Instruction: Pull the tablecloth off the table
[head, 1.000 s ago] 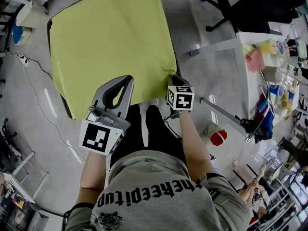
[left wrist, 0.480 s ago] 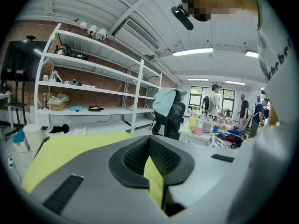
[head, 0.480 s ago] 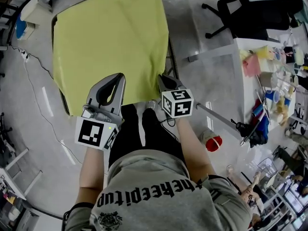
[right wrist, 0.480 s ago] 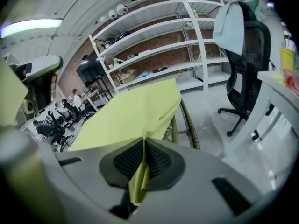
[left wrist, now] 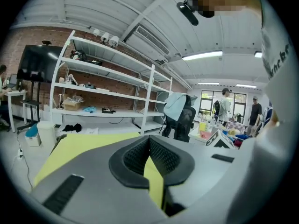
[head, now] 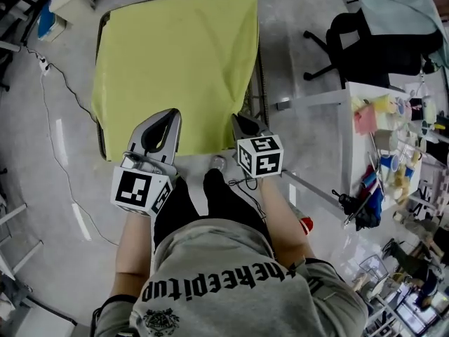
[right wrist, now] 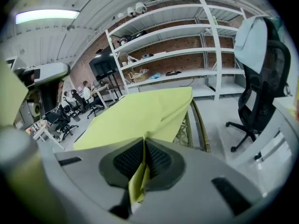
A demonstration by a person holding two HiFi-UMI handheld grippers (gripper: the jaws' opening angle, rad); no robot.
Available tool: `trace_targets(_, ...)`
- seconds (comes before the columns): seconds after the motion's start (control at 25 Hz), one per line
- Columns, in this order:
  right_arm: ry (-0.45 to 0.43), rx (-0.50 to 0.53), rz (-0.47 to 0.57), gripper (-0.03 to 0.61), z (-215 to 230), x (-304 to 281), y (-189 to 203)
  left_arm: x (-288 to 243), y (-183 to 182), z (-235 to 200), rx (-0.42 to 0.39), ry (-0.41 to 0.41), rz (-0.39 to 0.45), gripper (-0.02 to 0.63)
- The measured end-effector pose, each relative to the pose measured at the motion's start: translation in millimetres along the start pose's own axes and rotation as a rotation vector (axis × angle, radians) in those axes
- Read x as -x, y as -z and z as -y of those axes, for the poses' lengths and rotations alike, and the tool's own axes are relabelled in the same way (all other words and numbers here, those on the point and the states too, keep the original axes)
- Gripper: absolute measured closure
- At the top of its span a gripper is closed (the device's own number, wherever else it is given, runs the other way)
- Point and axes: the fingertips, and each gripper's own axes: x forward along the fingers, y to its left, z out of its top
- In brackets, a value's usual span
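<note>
Head view puts the yellow-green tablecloth (head: 175, 62) in the upper middle of the frame. It is spread over a table (head: 261, 90) whose dark woven rim shows along the cloth's right side. The cloth's near edge lies just above the frame's centre, close to the person.

The left gripper (head: 167, 116) meets that edge partway along. The right gripper (head: 239, 120) meets it near the cloth's lower right corner. In the left gripper view the jaws are pressed together, with a strip of the yellow cloth pinched between the pads. The right gripper view shows much the same. Its jaws are closed on a bunched fold of cloth, and the sheet runs away from them over the table.

The person's arms and grey printed shirt fill the bottom of the head view, with dark trousers between the two grippers.

On the grey floor a thin cable (head: 69, 86) trails along the left side. A black office chair (head: 365, 44) stands at upper right. Below it, at the right edge, is a white desk (head: 349, 139) crowded with small coloured items. White shelving (left wrist: 103, 88) against a brick wall (left wrist: 42, 41) shows behind the table in both gripper views.
</note>
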Motion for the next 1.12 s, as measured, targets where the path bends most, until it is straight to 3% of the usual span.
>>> trace_targets(0.44,0.008,0.116,0.012,0.561,-89,-32,-40,44,9,-72,0.009,0.029,-0.012,0.600)
trace_targets(0.76,-0.021,0.206,-0.025,0.561,-143,-53,-35,66,11,-110,0.042,0.041,-0.004,0.600)
trace_targets(1.12,-0.098,0.420,-0.103,0.561,-206,-80,-21,85,17,-132,0.057,0.038,0.000,0.600)
